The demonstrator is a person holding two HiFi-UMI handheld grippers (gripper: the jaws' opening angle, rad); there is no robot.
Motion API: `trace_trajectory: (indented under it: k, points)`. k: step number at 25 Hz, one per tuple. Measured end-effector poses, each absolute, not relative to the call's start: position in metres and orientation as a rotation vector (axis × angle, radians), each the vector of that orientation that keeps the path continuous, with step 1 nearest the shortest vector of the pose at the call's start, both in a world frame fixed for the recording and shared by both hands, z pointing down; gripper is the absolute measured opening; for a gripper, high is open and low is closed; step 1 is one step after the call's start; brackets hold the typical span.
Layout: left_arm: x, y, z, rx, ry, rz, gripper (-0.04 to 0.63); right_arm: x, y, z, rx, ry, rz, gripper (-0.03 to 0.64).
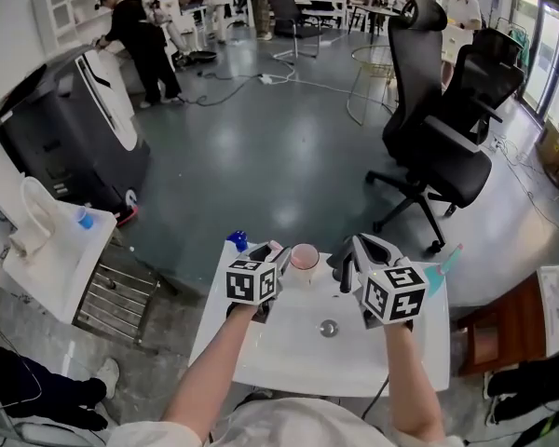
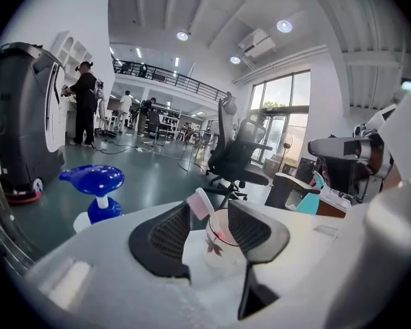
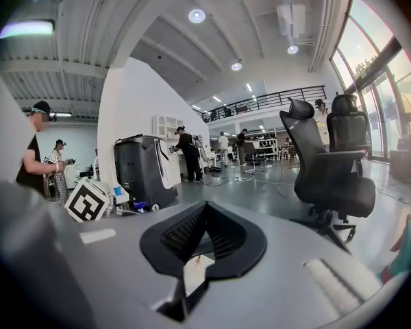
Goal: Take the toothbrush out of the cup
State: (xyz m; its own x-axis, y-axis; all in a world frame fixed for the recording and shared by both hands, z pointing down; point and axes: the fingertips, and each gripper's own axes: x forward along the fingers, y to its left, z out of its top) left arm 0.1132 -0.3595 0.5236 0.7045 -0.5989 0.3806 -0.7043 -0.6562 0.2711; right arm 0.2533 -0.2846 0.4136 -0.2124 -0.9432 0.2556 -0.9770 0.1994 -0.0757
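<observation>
Between the parted jaws of your left gripper (image 2: 209,214), right at their tips, stands the cup (image 2: 218,244) on the white counter (image 1: 289,343). The pink toothbrush (image 2: 200,203) leans out of it toward the left jaw, and nothing is gripped yet. Your right gripper (image 3: 205,208) has its jaws pressed together, empty, near the cup. You seem to be at the reach: next, close on the brush alone and lift it clear without tipping the cup.

2 black chairs (image 1: 447,152); white sink (image 1: 289,347); blue pump bottle (image 2: 96,178).
</observation>
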Motion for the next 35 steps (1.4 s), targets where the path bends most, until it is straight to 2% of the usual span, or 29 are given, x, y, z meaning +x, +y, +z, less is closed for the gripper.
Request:
trace_trajectory:
  k: [13,18,23,26,35]
  points:
    - [0.133,-0.359,0.542,2.478,-0.958,0.307,0.178,0.266,-0.279,0.419,1.897,-2.267,0.337,0.003]
    - [0.133,-0.36,0.541,2.488,-0.973,0.303,0.1,0.272,-0.278,0.417,1.915,-2.252,0.336,0.003]
    - [0.133,-0.357,0.543,2.498,-0.968,0.325,0.089,0.272,-0.278,0.416,1.92,-2.254,0.335,0.003]
    - [0.135,-0.354,0.544,2.502,-0.964,0.341,0.04,0.272,-0.278,0.417,1.916,-2.258,0.342,0.003]
    - [0.135,-0.354,0.537,2.519,-0.961,0.326,0.034,0.27,-0.277,0.417,1.908,-2.267,0.344,0.003]
